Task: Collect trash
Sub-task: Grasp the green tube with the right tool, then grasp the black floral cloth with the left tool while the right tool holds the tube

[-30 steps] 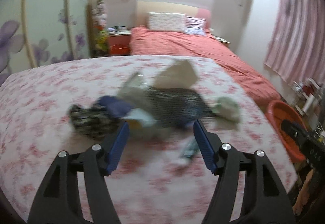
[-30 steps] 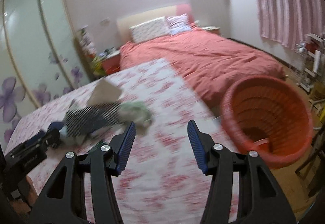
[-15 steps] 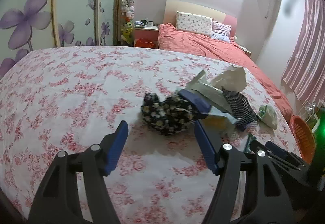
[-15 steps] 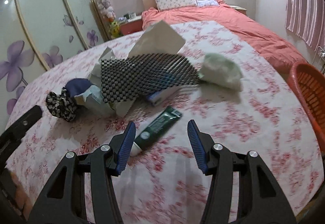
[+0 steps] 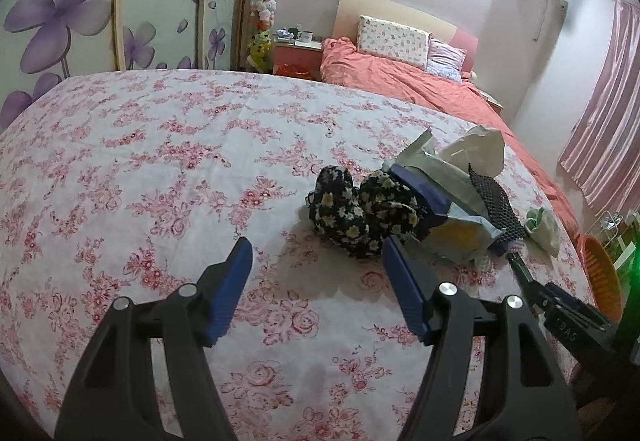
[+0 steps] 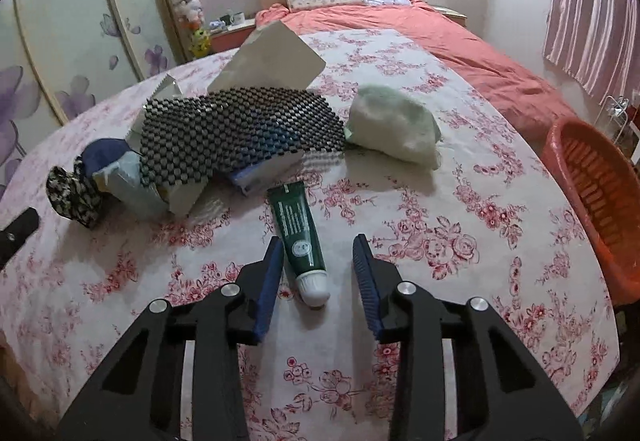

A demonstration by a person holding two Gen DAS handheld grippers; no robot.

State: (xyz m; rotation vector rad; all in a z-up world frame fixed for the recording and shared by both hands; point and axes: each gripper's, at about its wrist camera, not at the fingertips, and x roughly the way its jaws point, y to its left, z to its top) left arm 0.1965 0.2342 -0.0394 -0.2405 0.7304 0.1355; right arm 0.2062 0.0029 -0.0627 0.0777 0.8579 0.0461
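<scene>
Jaws of right hand-held gripper (image 6: 316, 273), previously wider, are closing around green tube (image 6: 300, 229), not yet gripped; pickup begins. Left hand-held gripper (image 5: 316, 273) open, empty.

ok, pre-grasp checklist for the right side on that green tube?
1. Green tube between the fingers of the right hand-held gripper: ok, cap end inside, jaws closing.
2. Pads pressing on the tube: not ok, gaps on both sides.
3. Tube free of the pile: ok, its far end lies apart from the black mesh sheet.
4. Orange basket in view for the drop: ok, at the right past the bedspread edge.
5. Left hand-held gripper out of the way: ok, open, empty, by the floral cloth.
</scene>
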